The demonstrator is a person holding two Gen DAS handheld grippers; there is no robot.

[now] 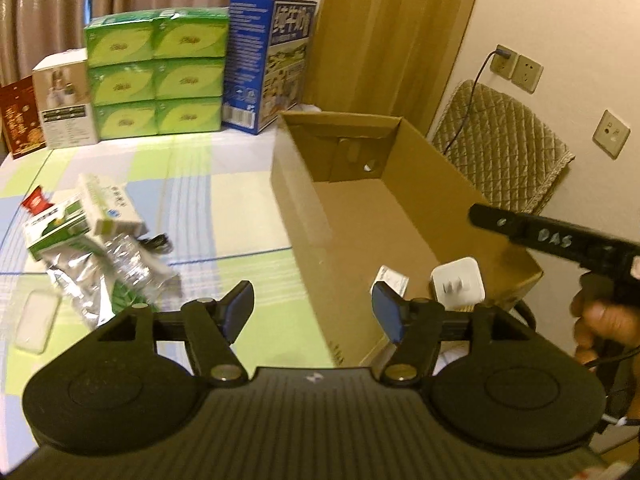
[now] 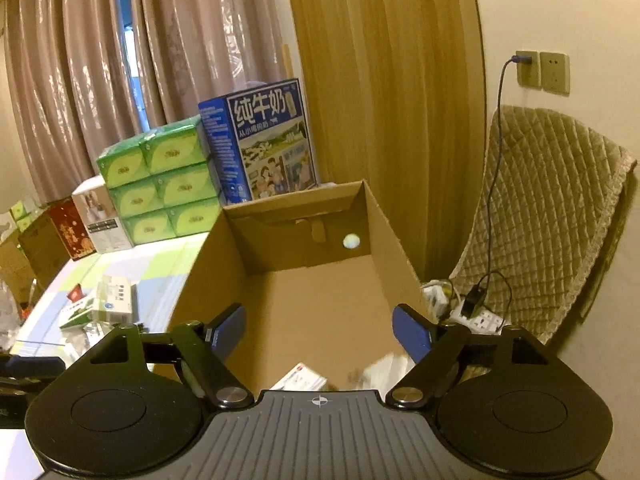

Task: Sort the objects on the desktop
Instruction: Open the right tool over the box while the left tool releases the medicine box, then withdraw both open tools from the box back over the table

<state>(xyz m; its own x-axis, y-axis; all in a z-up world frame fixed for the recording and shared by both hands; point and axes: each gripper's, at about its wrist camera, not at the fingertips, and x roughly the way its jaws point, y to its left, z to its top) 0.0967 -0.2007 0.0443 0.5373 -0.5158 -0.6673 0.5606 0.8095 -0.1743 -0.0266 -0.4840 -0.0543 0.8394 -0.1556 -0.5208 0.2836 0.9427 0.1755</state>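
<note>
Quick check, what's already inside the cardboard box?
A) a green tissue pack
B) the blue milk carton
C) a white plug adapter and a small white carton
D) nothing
C: in the left wrist view a white plug adapter and a small white carton lie on the floor of the cardboard box; the green packs and milk carton stand outside it.

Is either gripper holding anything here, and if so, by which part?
Nothing is held. The left gripper and right gripper are both open and empty, above the cardboard box.
</note>
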